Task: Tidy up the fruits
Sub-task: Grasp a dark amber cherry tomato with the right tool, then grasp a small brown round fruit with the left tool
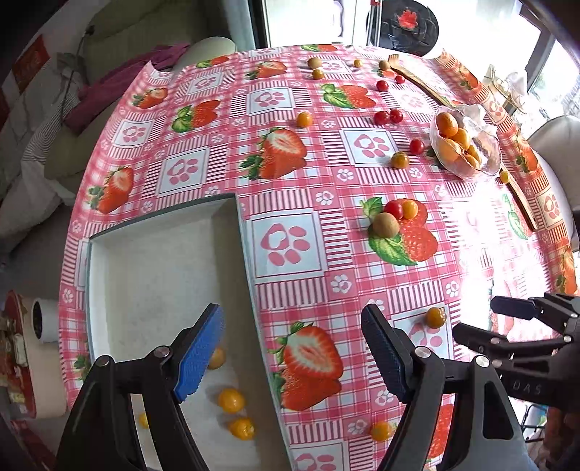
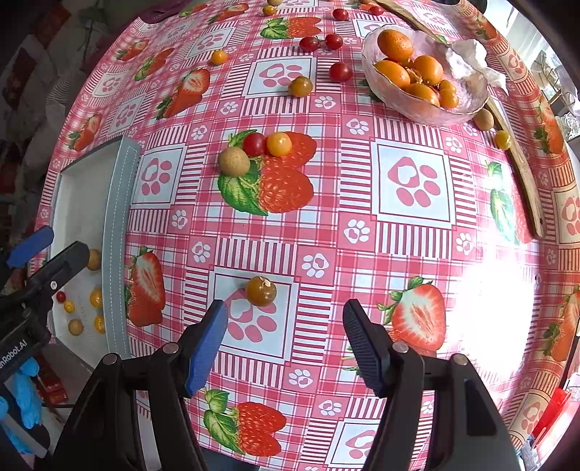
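Right wrist view: both tongs (image 2: 284, 340) spread, empty; six fruits in tray (image 2: 116, 224).

Daylight is pouring over a round table

A strawberry-print tablecloth (image 1: 290, 152) is covering it; a pale sofa (image 1: 119, 32) is sitting behind, a maroon cloth (image 1: 108, 87) is draping its edge, and windows (image 1: 308, 21) are glowing beyond.

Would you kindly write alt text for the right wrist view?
Open right tongs hover just short of a brownish-orange berry on a strawberry-print tablecloth. A grey tray holding small fruits sits left; a glass bowl of kumquats sits far right.
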Motion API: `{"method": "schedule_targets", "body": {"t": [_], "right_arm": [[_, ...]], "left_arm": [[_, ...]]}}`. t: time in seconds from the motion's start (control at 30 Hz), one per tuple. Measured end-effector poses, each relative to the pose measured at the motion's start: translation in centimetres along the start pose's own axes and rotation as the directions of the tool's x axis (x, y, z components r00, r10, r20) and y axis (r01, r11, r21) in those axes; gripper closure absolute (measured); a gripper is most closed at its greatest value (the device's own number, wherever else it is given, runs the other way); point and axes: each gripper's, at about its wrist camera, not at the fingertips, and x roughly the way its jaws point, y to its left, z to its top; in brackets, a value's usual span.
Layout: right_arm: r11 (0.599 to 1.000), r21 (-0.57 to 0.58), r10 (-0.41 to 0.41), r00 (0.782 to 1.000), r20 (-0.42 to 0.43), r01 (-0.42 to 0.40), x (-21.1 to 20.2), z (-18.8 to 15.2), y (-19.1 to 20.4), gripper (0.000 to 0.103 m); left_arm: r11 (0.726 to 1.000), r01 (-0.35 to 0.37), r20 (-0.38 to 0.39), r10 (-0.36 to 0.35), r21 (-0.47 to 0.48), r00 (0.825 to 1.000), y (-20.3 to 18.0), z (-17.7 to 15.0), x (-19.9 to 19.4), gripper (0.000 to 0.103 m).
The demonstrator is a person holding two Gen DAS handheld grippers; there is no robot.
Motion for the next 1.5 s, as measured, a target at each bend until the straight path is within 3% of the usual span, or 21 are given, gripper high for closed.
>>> {"method": "schedule_targets", "body": {"t": [0.5, 0.8, 0.93, 0.97, 1.03, 1.23, 1.5], "right_arm": [[0.999, 0.013, 0.050, 0.999, 0.008, -0.050, 2.7, -0.3, 0.5, 0.034], [0.999, 0.019, 0.035, 0.998, 0.043, -0.036, 3.6, 0.5, 1.0, 0.054], [0.998, 0.021, 0.054, 0.998, 0.038, -0.055, 3.8, 1.2, 1.1, 0.079], [0.998, 0.021, 0.056, 0.998, 0.033, -0.057, 3.9, 1.4, 1.1, 0.079], [0.998, 0.024, 0.058, 0.998, 0.034, -0.059, 3.8, 1.4, 0.9, 0.079], [0.996, 0.059, 0.068, 0.997, 0.029, -0.069, 3.1, 0.5, -1.1, 0.079], [0.992, 0.106, 0.068, 0.997, 0.030, -0.071, 1.9, -1.2, -3.6, 0.079]], "left_arm": [[0.998, 0.056, -0.049, -0.055, 0.021, 0.997, -4.9, 6.2, 6.8, 0.024], [0.997, 0.053, -0.071, -0.048, 0.063, 0.996, -6.8, 6.7, 8.8, 0.025], [0.997, 0.038, -0.097, -0.031, 0.069, 0.995, -7.1, 6.8, 9.5, 0.053], [0.997, 0.045, -0.091, -0.040, 0.061, 0.995, -7.1, 6.8, 9.5, 0.055], [0.997, 0.058, -0.084, -0.053, 0.057, 0.995, -7.1, 6.9, 9.4, 0.071], [0.992, 0.075, -0.081, -0.067, 0.097, 0.994, -8.2, 5.7, 8.8, 0.073], [0.992, 0.109, -0.069, -0.105, 0.066, 0.992, -7.0, 1.6, 5.9, 0.073]]}}
